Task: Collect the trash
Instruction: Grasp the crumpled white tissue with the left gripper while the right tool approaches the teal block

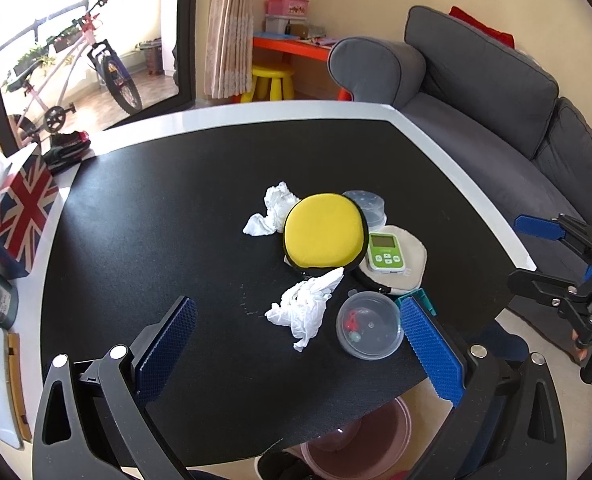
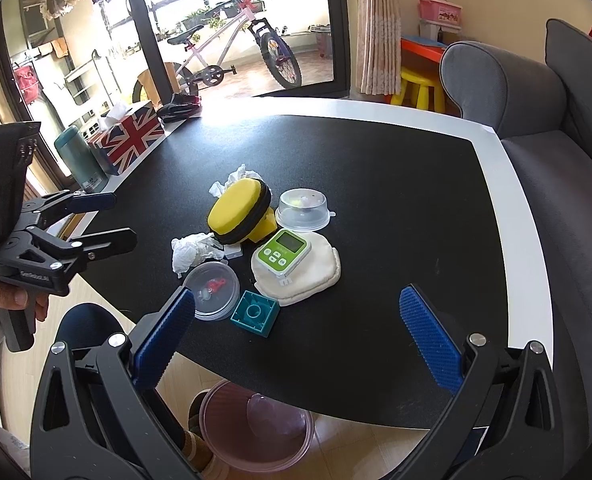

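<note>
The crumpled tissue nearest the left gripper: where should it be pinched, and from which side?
Probably pinch the crumpled tissue across its bulky middle, coming down from above and the near table edge with the open left gripper. The wad is loose and lumpy, so any fold should catch. Its far tip reaches under the yellow case and the clear round container sits close on one side, so those sides are crowded.

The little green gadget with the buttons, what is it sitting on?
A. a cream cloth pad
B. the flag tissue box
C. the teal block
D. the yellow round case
A: the green gadget lies on top of the cream cloth pad, with the yellow round case behind it, the teal block in front, and the flag tissue box far off at the table edge.
</note>
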